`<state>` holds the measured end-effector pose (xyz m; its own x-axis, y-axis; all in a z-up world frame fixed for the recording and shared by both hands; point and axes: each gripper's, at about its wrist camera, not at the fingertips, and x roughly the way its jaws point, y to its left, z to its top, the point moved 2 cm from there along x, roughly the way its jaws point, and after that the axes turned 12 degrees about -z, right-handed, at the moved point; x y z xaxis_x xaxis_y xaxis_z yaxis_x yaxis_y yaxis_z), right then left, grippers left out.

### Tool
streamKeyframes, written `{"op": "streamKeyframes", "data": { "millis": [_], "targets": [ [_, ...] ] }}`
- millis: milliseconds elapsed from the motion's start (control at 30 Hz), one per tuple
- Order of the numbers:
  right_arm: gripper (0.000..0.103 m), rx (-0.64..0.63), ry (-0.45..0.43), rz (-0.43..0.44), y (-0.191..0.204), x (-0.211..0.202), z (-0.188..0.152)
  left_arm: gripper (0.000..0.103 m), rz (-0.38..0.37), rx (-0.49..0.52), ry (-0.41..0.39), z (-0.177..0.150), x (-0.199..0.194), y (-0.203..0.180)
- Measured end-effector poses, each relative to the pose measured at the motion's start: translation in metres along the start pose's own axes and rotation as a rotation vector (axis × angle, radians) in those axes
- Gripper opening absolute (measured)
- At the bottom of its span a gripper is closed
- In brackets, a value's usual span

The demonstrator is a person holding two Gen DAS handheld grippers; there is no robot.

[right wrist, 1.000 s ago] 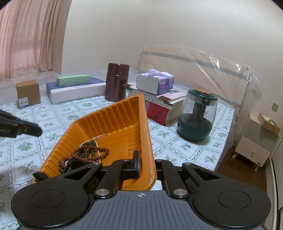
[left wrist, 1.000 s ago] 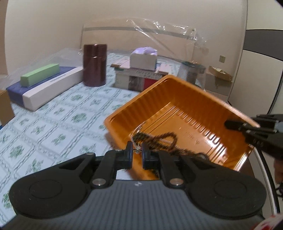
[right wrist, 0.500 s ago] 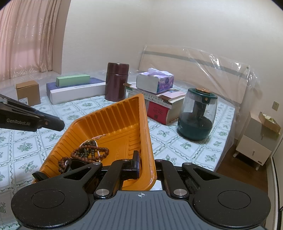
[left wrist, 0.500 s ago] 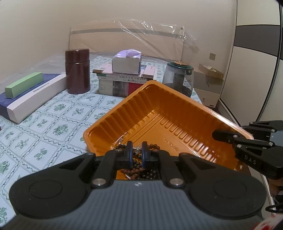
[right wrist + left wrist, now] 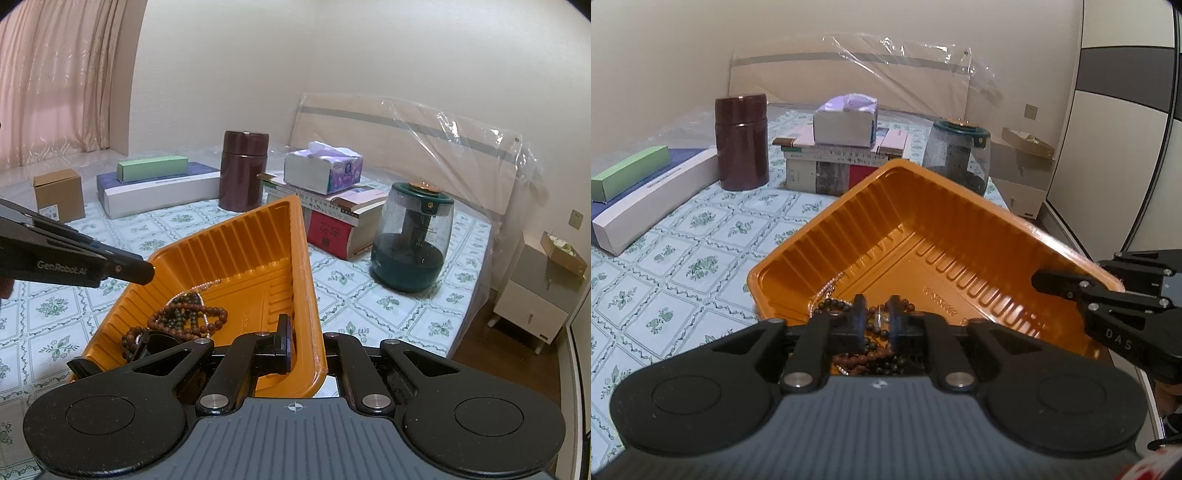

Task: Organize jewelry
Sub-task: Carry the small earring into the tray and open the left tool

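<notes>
Behind orange tray (image 5: pixel 236 243), maroon canister (image 5: pixel 243 170), book stack (image 5: pixel 343 218), humidifier (image 5: pixel 413 236)

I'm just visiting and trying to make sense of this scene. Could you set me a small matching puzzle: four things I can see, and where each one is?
Things:
1. bead bracelets
2. tissue box
3. green box
4. right gripper

Places:
A. on the stack of books
B. clamped on the orange tray's wall
C. on the long blue and white box
D. inside the orange tray

Pairs: 1-D, 2-A, 3-C, 4-B
</notes>
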<state>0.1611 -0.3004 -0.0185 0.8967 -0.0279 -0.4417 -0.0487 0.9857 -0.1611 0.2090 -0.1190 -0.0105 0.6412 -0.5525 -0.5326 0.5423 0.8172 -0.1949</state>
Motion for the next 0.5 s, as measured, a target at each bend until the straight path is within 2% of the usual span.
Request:
{"op": "streamKeyframes", "data": {
  "millis": [200,500],
  "targets": [
    [0.006,0.004,0.001,-0.001,0.001,0.0,-0.002,0.018,0.023,-0.017,-0.008,-0.006,-0.009,0.007],
    [0.006,0.006,0.001,-0.001,0.001,-0.001,-0.003,0.018,0.091,-0.066,-0.024,-0.023,-0.046,0.029]
  ]
}}
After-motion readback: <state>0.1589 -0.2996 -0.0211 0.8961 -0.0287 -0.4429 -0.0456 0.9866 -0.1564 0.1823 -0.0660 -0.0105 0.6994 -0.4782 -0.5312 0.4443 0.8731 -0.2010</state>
